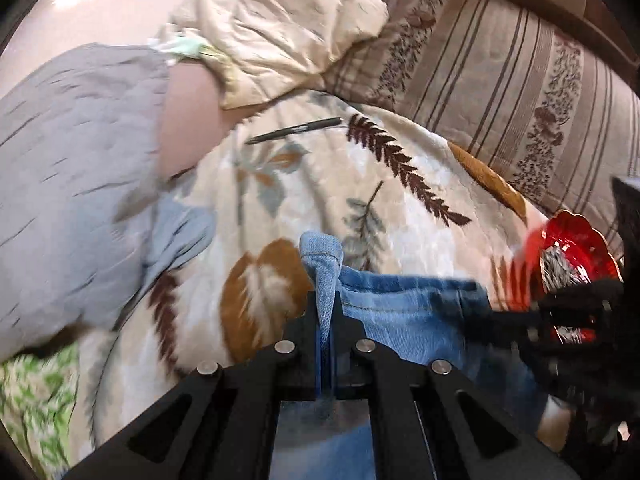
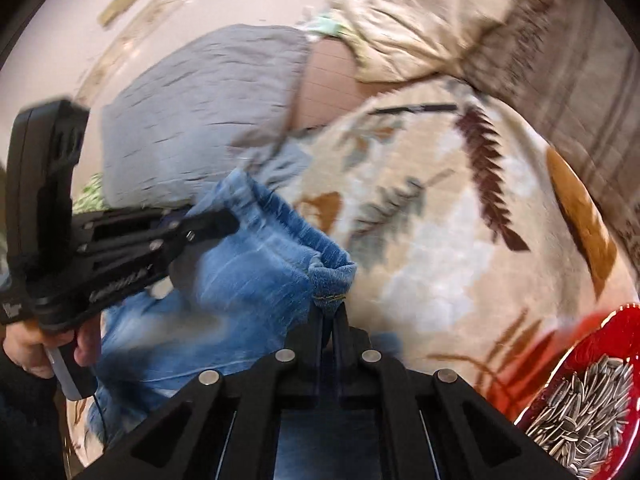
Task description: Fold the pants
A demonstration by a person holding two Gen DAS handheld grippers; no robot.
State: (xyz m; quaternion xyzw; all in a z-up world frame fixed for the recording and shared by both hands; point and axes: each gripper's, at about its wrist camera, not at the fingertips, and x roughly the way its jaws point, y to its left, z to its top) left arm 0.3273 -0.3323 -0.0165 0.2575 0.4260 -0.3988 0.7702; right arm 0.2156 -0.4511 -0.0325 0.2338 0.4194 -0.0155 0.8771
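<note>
Left gripper point(image 1: 325, 316): its two black fingers are pressing together on a bunched fold of the jeans point(image 1: 404, 320); a tuft of hem is sticking up past the fingertips. In the right wrist view it is reaching in from the left edge, and a hand point(image 2: 28, 344) is gripping its handle.

Right gripper point(image 2: 330, 314): its fingers are also pinching together on a corner of the jeans, with a stitched hem bulging just above the tips.

Jeans: light blue denim, hanging bunched between the two grippers, over the near edge of the blanket point(image 1: 400, 216); the cloth is sagging down toward the bottom of both views.

Blanket: cream with brown, orange and grey leaf prints, covering the bed.

Pen point(image 1: 294, 130): dark, lying on the blanket toward its far edge, well apart from the jeans.

Grey pillow point(image 1: 72, 184): sitting at the left edge of the blanket, partly overlapping it.

Beige pillow point(image 1: 280, 28): lying crumpled at the far edge, beside the grey one.

Striped cover point(image 1: 520, 92): brown and tan with flower bands, running along the far right edge behind the blanket.

Red dish point(image 2: 600, 344): sitting at the near right edge of the blanket, holding sunflower seeds point(image 2: 580, 416).

Picture sharpness: both views are showing motion blur.
</note>
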